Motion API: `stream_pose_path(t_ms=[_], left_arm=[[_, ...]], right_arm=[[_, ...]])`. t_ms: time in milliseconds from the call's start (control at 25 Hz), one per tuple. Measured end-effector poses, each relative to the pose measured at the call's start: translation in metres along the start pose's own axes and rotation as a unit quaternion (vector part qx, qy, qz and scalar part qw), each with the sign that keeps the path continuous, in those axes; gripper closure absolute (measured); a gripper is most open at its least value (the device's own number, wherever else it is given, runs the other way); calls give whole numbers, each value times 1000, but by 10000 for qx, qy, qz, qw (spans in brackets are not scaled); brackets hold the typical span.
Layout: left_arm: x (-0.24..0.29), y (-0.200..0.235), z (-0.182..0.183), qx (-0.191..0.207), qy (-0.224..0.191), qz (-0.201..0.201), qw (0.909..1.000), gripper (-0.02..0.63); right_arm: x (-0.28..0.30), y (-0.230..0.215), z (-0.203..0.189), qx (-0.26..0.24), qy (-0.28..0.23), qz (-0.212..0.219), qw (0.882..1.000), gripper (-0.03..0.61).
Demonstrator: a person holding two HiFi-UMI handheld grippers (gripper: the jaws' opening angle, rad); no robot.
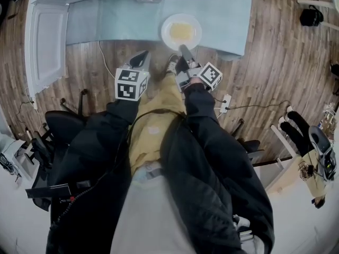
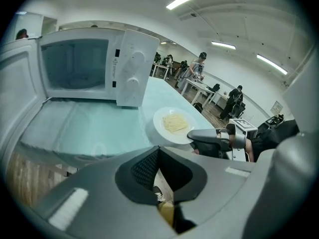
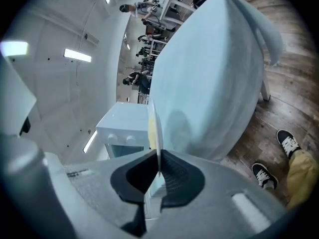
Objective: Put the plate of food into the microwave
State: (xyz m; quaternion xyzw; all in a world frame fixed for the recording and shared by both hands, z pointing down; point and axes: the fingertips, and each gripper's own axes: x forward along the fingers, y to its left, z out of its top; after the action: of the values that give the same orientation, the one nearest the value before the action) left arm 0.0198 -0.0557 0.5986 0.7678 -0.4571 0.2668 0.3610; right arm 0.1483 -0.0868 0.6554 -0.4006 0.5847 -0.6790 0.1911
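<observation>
A white plate [image 1: 181, 32] with pale yellow food lies near the front edge of the light blue table [image 1: 222, 15]. My right gripper [image 1: 185, 51] is shut on the plate's near rim; in the right gripper view the plate [image 3: 155, 128] stands edge-on between the pads of that gripper [image 3: 157, 176]. The white microwave [image 2: 79, 66] stands at the table's left with its door [image 2: 15, 98] swung open and its cavity empty. My left gripper [image 1: 142, 59] hovers left of the plate, off the table's front edge, shut and holding nothing. The left gripper view shows the plate [image 2: 173, 125] with the right gripper [image 2: 204, 135] on its rim.
Black office chairs [image 1: 63, 123] stand to my left and a power strip [image 1: 224, 102] with cables lies on the wood floor. Several people stand by tables [image 2: 199, 86] far behind. The open microwave door [image 1: 47, 46] juts over the table's left end.
</observation>
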Motion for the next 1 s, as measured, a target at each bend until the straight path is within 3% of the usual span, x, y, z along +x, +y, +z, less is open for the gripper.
stream_pose_path(t_ms=[640,1000], left_arm=[[-40,80,-15,-910,-274,547,9940,614],[-65,131,-21,-1226,-422,811,9882,614]], right_arm=[[80,35,-95,-466,1442,26,9884,568],[130,60,-140,-580,1861,207,9806,568]])
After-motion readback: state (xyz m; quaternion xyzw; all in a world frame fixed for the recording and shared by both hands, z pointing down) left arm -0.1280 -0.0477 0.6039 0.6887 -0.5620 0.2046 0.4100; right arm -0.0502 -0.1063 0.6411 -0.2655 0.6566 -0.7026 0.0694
